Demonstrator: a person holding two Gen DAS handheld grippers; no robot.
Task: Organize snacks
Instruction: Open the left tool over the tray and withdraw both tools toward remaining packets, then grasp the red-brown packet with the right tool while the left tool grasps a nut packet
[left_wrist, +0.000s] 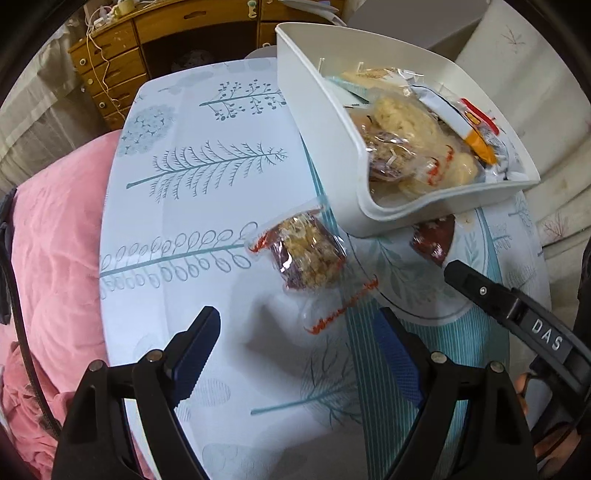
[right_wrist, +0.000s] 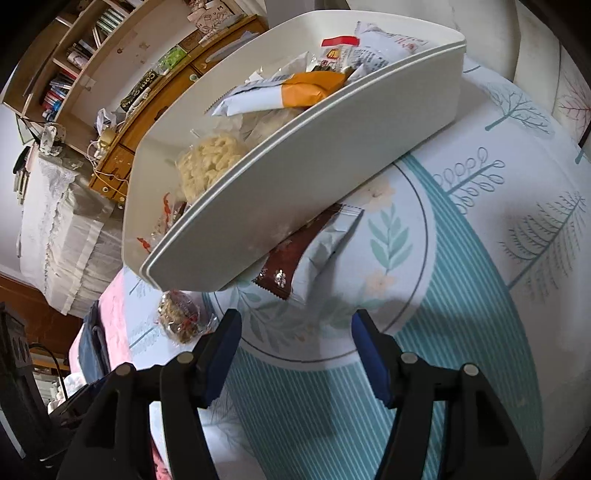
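Left gripper (left_wrist: 299, 354) is wide, nothing between the fingers, pointing down at the table (left_wrist: 177, 206) with its tree-print cloth. Just ahead of it lies a clear-wrapped grain snack (left_wrist: 308, 254) with red crimped ends, flat on the cloth and apart from both pads.

Right gripper (right_wrist: 295, 350) is parted about halfway and empty too. Its one finger shows at the right edge of the left view.

White bin (right_wrist: 295, 192) sits beyond both grippers, already loaded: pale puffed cakes (right_wrist: 208, 164), an orange-and-white packet (right_wrist: 295, 92), more wrappers at the far end. A dark brown packet (right_wrist: 295, 254) pokes out from under the bin's near edge, partly pinned by it, lying on the cloth's round leaf pattern. The loose grain snack lies just left of the right gripper, near the bin's corner.
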